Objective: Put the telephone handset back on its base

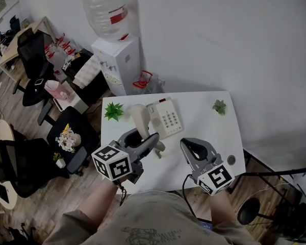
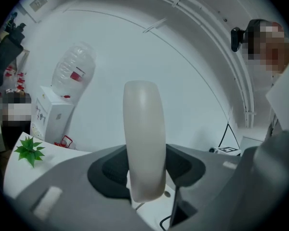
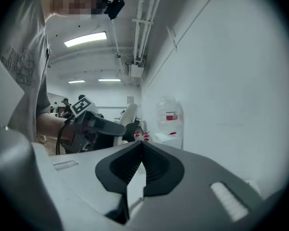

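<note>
The cream telephone handset point(image 1: 139, 117) is up in the air over the white table point(image 1: 204, 129), standing almost straight up. It is just left of its base point(image 1: 166, 117), not on it. The left claw point(image 1: 141, 135) squeezes the handset's lower part, with one jaw pressed on each side point(image 2: 143, 138). The base lies flat on the table with its number buttons facing up.

The right claw point(image 1: 189, 146) hangs over the table's near side. Its jaws are clenched with nothing between them point(image 3: 140, 150).

A small green plant point(image 1: 113, 111) sits by the table's left edge. A water cooler point(image 1: 117, 60) stands behind the table.
</note>
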